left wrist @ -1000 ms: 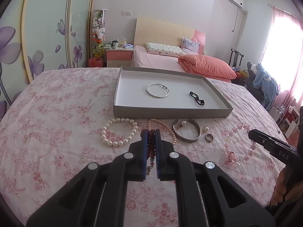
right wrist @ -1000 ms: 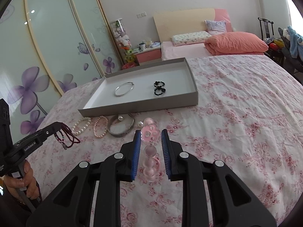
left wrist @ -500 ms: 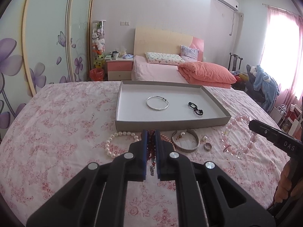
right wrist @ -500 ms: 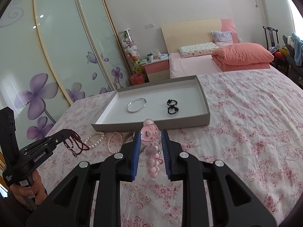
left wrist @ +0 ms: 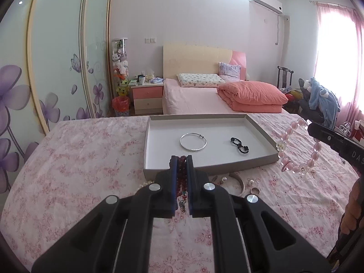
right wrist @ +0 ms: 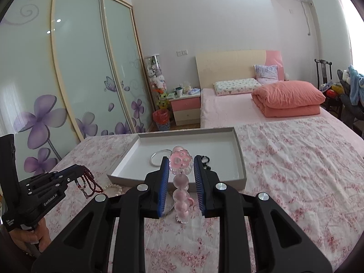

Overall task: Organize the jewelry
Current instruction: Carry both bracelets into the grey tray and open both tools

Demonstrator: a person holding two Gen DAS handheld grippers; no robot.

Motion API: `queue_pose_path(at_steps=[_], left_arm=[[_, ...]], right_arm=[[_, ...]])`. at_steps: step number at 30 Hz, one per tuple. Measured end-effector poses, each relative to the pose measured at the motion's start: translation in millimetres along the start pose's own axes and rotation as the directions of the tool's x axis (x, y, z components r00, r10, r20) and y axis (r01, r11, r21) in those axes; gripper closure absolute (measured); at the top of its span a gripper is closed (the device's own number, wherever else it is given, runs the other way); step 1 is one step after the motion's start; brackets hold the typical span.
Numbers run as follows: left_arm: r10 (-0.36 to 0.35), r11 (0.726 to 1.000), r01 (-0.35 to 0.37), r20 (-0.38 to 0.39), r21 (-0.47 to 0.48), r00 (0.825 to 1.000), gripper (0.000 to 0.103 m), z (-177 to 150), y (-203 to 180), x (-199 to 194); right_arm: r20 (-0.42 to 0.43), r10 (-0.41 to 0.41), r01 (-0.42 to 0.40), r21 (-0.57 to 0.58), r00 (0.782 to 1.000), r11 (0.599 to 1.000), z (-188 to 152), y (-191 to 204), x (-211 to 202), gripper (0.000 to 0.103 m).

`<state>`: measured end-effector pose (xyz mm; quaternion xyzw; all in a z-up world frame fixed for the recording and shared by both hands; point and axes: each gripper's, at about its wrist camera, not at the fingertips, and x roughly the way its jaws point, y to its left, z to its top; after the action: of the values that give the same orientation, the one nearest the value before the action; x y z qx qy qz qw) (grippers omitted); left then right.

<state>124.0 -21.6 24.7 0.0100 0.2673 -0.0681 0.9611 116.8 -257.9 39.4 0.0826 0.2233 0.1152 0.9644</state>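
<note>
My left gripper is shut on a dark red bead bracelet, held above the floral bedspread just before the grey tray; the bracelet hangs from it in the right wrist view. My right gripper is shut on a pink bead bracelet with a flower charm, which dangles at the right in the left wrist view. In the tray lie a silver bangle and a small black bracelet.
On the bedspread before the tray lie a silver cuff, a ring, small pearls and part of a pearl bracelet. The tray's near wall stands just ahead. A second bed, nightstand and wardrobe are behind.
Both grippers have risen from the bedspread with their bracelets and moved toward the tray. The pearl bracelets are now mostly hidden under the left gripper.
</note>
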Motion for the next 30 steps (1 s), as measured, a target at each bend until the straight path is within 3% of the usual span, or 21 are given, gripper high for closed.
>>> queue_pose_path(at_steps=[14,30], left_arm=[[0.084,0.996,-0.086,0.051,0.029,0.995,0.094,30.0,-7.8,19.7],[0.146,0.989,-0.146,0.020,0.038,0.989,0.094,53.2,-16.2,81.8]], right_arm=[[0.044,-0.012,0.013,-0.020,0.999,1.000,21.6,0.7,21.8,0.080],[0.039,-0.057,0.059,-0.043,0.998,0.997,40.1,-1.8,70.5,0.080]])
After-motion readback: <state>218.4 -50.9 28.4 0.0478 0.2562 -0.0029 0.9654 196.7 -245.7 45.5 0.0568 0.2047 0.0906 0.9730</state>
